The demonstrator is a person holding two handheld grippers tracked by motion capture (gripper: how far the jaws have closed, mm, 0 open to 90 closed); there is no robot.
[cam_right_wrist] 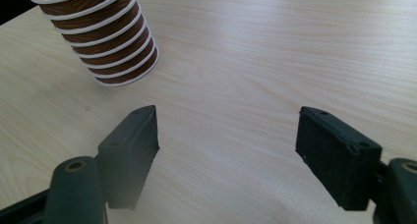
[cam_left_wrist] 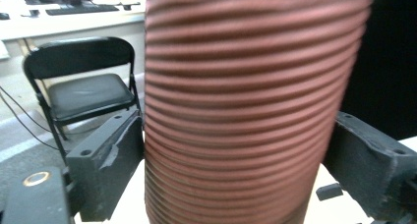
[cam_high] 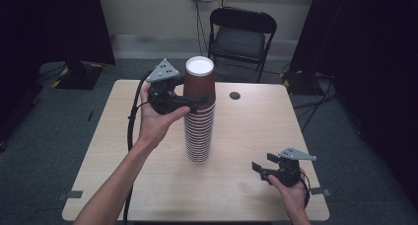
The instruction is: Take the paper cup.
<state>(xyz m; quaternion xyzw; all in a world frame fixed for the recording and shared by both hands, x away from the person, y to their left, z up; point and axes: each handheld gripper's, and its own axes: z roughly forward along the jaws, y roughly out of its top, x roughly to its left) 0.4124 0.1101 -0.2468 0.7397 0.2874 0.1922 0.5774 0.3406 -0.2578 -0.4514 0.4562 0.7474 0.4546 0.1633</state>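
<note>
Around the cup stack (cam_high: 199, 111), left tongs (cam_high: 197, 100) grip (upper cups); right tongs (cam_high: 261, 167) gape wide, empty.

Looks like a lab or recording room. Black curtains (cam_high: 54, 22), 1 folding chair (cam_high: 241, 37), floor cables (cam_high: 315, 104), taped carpet.

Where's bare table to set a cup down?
Free: the table left of the cup stack, and the strip between stack and right hand-held gripper. Also the far right, past the small round hole. Crowded: the left hand-held gripper at the stack's top cup.
</note>
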